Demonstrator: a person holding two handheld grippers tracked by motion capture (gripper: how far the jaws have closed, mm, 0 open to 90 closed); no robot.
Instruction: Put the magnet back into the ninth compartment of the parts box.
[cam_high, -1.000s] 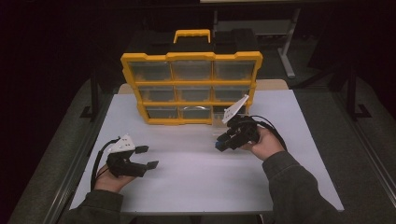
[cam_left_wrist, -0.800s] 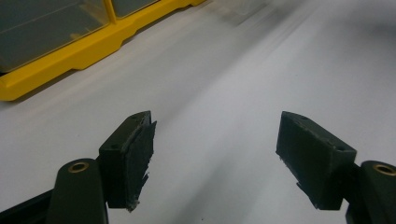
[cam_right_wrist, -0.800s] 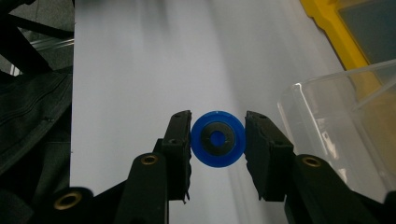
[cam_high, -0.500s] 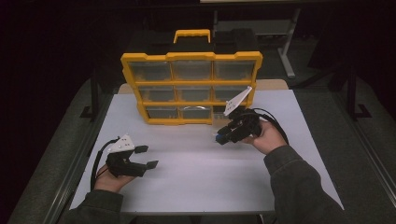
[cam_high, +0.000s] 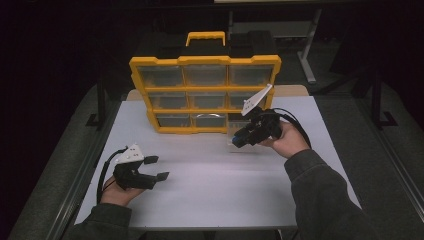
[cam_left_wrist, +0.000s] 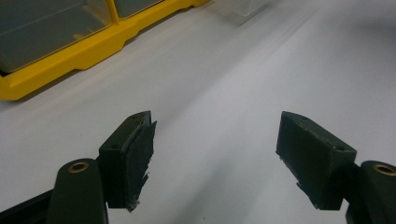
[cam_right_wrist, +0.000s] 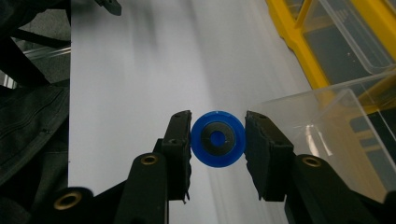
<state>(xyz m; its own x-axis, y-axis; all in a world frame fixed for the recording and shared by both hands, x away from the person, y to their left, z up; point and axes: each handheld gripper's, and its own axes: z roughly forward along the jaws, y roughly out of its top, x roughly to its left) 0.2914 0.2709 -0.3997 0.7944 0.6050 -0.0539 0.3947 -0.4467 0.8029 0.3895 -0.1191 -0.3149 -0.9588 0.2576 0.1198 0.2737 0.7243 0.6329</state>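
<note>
Right gripper (cam_right_wrist: 217, 140), clamped on a blue disc (cam_right_wrist: 217, 138), has lifted slightly toward the clear drawer (cam_right_wrist: 327, 126) pulled from the yellow organizer (cam_high: 205, 95), so drop-off seems near; left gripper (cam_left_wrist: 215, 144) stays open, idle.

Changes recorded since the earlier pictures:

1. Right gripper (cam_high: 239, 140): in the high view we see it has shifted slightly to the right and a touch farther from us across the tabletop (cam_high: 210, 175), along the front of the yellow organiser (cam_high: 205, 89). Its grey plate now overlaps the organiser's lower right corner rather than the middle of the bottom row.
2. Right forearm and sleeve (cam_high: 320, 195): we note they have swung outward with the hand, toward the right edge of the tabletop.
3. Clear drawer (cam_high: 235, 142): we now make it out on the tabletop just below the right gripper's tips; earlier it was too small to tell.
</note>
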